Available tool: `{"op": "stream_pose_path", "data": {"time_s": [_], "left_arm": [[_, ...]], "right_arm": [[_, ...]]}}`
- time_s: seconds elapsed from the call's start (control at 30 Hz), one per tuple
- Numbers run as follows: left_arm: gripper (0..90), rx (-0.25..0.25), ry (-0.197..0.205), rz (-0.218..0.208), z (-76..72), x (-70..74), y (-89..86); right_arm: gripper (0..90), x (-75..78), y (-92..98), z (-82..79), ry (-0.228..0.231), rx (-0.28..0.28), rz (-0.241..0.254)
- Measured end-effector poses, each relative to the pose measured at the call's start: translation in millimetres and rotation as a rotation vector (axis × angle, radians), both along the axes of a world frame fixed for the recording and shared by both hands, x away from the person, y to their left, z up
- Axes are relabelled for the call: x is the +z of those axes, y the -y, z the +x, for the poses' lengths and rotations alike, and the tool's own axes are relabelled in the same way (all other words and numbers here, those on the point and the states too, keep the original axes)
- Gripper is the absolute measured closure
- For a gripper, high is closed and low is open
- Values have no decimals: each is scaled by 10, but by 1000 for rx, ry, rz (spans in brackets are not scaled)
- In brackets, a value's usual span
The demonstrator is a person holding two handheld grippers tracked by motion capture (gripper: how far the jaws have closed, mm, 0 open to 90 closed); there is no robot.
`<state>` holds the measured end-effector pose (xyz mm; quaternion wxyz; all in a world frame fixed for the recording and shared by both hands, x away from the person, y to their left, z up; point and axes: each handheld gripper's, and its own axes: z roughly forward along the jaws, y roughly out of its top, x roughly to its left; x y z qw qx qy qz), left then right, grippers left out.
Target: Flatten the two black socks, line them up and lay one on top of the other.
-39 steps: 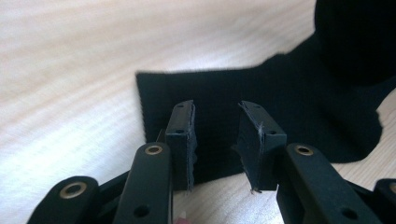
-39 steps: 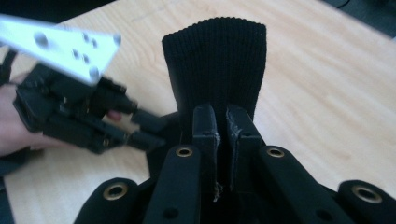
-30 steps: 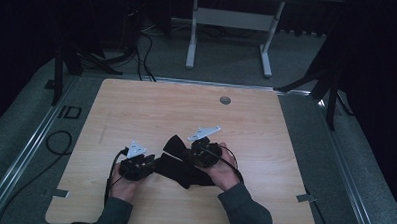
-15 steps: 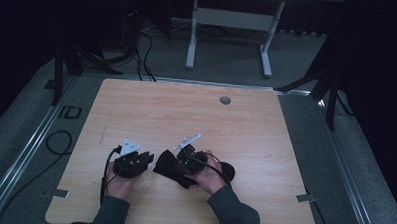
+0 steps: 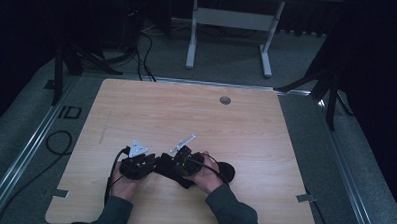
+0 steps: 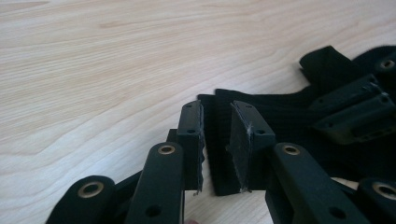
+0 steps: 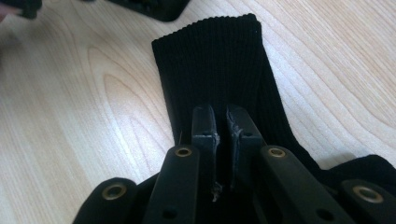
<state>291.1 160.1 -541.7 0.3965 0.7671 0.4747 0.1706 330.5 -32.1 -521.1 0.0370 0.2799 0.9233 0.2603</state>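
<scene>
A black ribbed sock (image 7: 215, 60) lies flat on the wooden table (image 5: 186, 116), its cuff pointing away from my right gripper. My right gripper (image 7: 222, 128) is shut on the sock's middle, a thin fold of fabric pinched between the pads. Opposite it, my left gripper (image 6: 217, 140) straddles the edge of the sock (image 6: 280, 116); its jaws have just been closing, and a gap remains beside the fabric. In the high view, the left gripper (image 5: 153, 163) and right gripper (image 5: 172, 165) meet tip to tip over the sock (image 5: 163, 167) near the table's front edge.
A round grommet hole (image 5: 225, 100) sits at the table's far middle. A white desk frame (image 5: 230, 18) stands on the floor beyond. Cables (image 5: 58, 139) loop on the floor to the left. The sock's other end (image 5: 228, 169) lies by the right wrist.
The right hand has moved left and down toward the left gripper, carrying the sock along so it lies more compact. The left hand has stayed about where it was.
</scene>
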Motion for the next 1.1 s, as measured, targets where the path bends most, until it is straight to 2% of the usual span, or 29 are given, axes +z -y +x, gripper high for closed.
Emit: {"op": "stream_pose_path", "data": {"time_s": [0.17,0.3,0.37,0.4,0.43,0.47,0.5,0.53,0.63,0.67,0.73,0.8,0.87,0.93,0.97,1.1], "left_arm": [[764,-36,-11,31,33,-44,83],[761,-69,-48,111,82,-133,169],[761,-67,-54,111,88,-129,172],[761,-68,-59,106,89,-132,166],[761,-69,-64,102,93,-134,158],[762,-69,-70,95,99,-133,149],[763,-69,-70,95,99,-133,149],[763,-68,-70,96,97,-134,151],[763,-67,-68,98,94,-135,155],[763,-66,-68,98,92,-135,156],[763,-64,-67,97,90,-137,158],[763,-64,-64,100,87,-138,160],[763,-63,-61,102,84,-139,163],[763,-64,-62,105,82,-139,161],[763,-64,-62,105,82,-139,161],[763,-63,-60,106,76,-141,162]], "right_arm": [[830,-13,-7,13,-2,-2,0],[825,-32,-15,26,-8,-6,-4],[789,-43,-12,32,-15,-4,-4],[744,-22,5,29,-16,-4,16],[744,-22,5,29,-16,-4,16],[711,45,49,22,-7,-8,45],[711,45,49,22,-7,-8,45],[686,136,117,16,11,-16,79],[672,221,209,27,30,-30,101],[670,291,313,37,55,-61,107],[670,317,374,47,68,-71,107],[672,355,560,66,93,-119,106],[673,352,620,69,97,-138,103],[690,280,779,78,88,-190,91],[690,280,779,78,88,-190,91],[725,72,919,84,44,-250,60]]}}
